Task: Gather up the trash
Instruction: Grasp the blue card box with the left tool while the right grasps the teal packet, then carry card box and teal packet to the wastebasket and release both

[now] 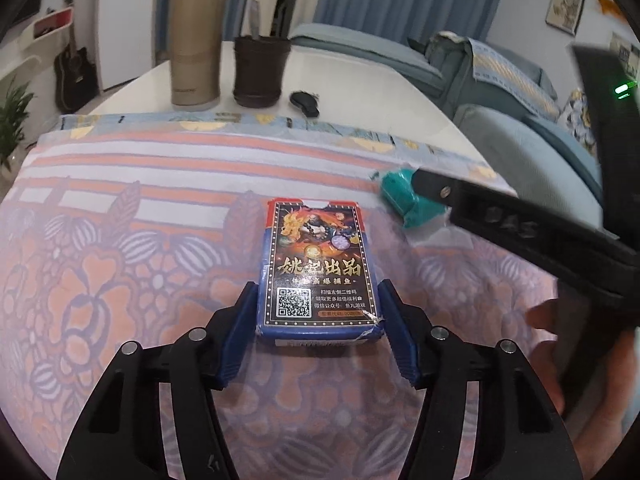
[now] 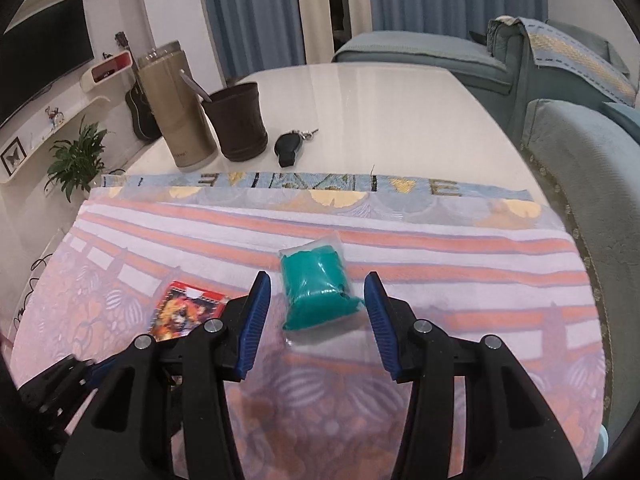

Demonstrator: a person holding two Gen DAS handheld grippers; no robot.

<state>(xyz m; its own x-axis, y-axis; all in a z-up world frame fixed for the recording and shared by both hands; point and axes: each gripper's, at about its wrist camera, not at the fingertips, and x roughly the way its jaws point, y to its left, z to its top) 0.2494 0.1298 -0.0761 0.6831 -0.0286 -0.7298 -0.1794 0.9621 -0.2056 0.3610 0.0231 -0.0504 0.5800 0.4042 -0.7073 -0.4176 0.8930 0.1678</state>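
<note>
I'm at the pick-up step: my left gripper (image 1: 318, 312) grips the card box (image 1: 318, 268) lying on the cloth (image 1: 120, 240), my right gripper (image 2: 318, 304) stands wide around the teal packet (image 2: 316, 292), so next I'd close right and lift both.

White table (image 2: 380, 100) under patterned cloth (image 2: 360, 236); tumbler (image 2: 176, 108), dark cup (image 2: 238, 124), apparently a key fob (image 2: 289, 147).
</note>
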